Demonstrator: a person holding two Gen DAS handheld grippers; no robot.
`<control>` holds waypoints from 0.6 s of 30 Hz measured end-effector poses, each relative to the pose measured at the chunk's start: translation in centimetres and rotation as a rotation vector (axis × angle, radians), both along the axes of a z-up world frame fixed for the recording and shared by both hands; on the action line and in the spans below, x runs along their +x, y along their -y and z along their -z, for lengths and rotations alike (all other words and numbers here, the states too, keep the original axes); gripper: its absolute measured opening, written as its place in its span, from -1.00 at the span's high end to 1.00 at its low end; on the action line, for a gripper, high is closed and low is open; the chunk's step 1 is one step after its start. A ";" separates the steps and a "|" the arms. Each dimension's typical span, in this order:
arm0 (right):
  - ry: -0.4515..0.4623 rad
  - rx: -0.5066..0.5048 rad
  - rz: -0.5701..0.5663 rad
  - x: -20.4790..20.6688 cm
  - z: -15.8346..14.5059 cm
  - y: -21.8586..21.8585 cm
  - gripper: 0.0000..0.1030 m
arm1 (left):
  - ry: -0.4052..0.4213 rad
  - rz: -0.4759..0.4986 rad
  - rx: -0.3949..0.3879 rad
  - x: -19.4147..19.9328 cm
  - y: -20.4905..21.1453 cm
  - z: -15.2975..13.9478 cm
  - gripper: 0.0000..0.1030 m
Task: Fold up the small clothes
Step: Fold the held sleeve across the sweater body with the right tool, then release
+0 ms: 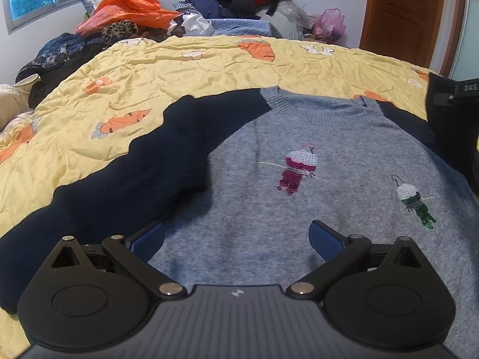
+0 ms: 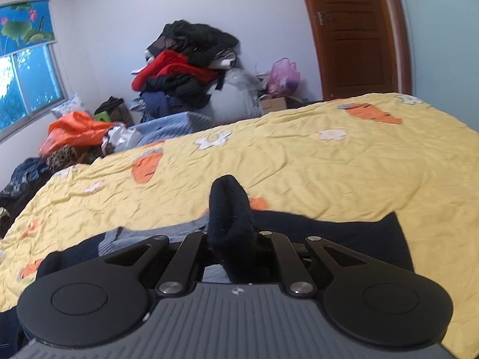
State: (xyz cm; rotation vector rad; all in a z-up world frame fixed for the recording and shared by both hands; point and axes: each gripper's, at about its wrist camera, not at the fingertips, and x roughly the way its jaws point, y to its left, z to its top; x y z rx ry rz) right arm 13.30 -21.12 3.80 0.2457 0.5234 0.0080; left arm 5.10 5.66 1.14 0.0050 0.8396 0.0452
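A small grey-blue sweater (image 1: 314,179) with navy sleeves and two sequin radish patches lies flat, front up, on the yellow carrot-print quilt (image 1: 149,83). Its left navy sleeve (image 1: 125,185) stretches out to the left. My left gripper (image 1: 236,239) is open and empty, hovering over the sweater's lower body. My right gripper (image 2: 232,236) is shut on the right navy sleeve (image 2: 230,209), whose bunched fabric sticks up between the jaws. The right gripper also shows at the right edge of the left wrist view (image 1: 455,119).
A tall pile of clothes (image 2: 185,68) and bags stands beyond the bed's far side. An orange plastic bag (image 1: 128,9) lies by the window. A wooden door (image 2: 356,30) is at the back right. Dark clothes (image 1: 57,53) lie off the bed's left edge.
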 end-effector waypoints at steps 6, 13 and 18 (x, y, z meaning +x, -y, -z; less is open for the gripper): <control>-0.015 -0.004 -0.011 1.3 0.5 -2.2 0.69 | -0.009 -0.009 -0.005 0.1 -0.8 0.2 -1.00; -0.027 -0.043 -0.054 2.3 1.2 -5.7 0.69 | -0.010 -0.014 -0.010 0.1 -1.5 0.1 -1.00; -0.027 -0.078 -0.109 2.9 1.3 -8.8 0.69 | -0.008 -0.023 -0.020 0.0 -2.1 0.0 -1.00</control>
